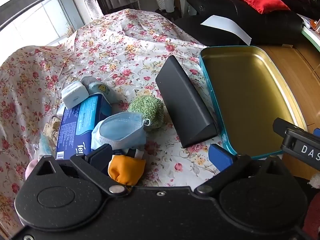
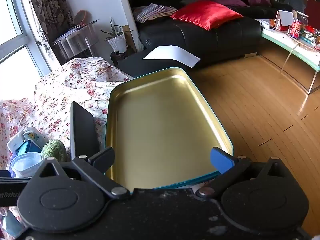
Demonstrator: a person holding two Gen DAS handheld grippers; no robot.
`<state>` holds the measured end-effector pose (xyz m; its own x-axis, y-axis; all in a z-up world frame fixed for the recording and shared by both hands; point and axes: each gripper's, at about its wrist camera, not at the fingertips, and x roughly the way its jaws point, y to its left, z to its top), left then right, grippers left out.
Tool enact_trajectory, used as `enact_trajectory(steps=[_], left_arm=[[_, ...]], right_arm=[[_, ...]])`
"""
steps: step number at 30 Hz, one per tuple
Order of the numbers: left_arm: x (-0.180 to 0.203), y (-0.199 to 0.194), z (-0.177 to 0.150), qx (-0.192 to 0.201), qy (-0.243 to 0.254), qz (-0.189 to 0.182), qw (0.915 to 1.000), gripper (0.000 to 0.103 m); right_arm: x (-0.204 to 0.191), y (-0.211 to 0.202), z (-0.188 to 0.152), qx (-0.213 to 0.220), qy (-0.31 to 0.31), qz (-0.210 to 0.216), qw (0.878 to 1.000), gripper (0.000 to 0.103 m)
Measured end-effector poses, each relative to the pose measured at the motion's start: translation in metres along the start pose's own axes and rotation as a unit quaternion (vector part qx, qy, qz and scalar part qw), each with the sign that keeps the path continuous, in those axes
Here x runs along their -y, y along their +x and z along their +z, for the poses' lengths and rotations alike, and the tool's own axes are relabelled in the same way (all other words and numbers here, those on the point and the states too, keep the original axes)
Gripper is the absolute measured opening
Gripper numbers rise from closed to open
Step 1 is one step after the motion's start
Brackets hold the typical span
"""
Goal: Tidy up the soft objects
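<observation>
Each claw [image 1: 160, 156] [image 2: 163, 160] is speckled black plastic with silver rivets and blue pads [image 1: 220, 157].

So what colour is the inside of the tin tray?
Gold inside, teal rim; the tin tray shows best in the right wrist view.

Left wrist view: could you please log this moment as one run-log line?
left gripper open, empty | right gripper open over tin tray | tray empty | mask, green pom on floral cloth

Glossy metal tin [image 2: 168, 120], floral cloth [image 1: 112, 46], matt black case [image 1: 186, 104]
</observation>
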<state>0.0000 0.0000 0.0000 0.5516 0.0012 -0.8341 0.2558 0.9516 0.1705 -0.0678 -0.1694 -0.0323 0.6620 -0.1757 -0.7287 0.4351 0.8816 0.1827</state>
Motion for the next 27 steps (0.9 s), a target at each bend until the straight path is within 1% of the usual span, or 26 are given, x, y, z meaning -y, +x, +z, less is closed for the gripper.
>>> enact_trajectory(steps=[13, 23, 27], left_arm=[[-0.0002, -0.0001, 0.0005, -0.005, -0.001, -0.006, 1.0, 0.099], [0.0041, 0.0064, -0.0078, -0.007, -0.001, -0.004, 1.0, 0.099], [-0.0002, 0.0055, -0.005, -0.01, -0.002, -0.008, 0.9999, 0.099]], right_arm=[[-0.0026, -0.0013, -0.0044, -0.001, -0.002, -0.001, 1.0, 0.102], [-0.0038, 0.0028, -0.001, -0.006, -0.007, 0.0, 1.0, 0.102], [-0.0044, 0.0033, -0.0006, -0.006, -0.008, 0.0, 1.0, 0.102]])
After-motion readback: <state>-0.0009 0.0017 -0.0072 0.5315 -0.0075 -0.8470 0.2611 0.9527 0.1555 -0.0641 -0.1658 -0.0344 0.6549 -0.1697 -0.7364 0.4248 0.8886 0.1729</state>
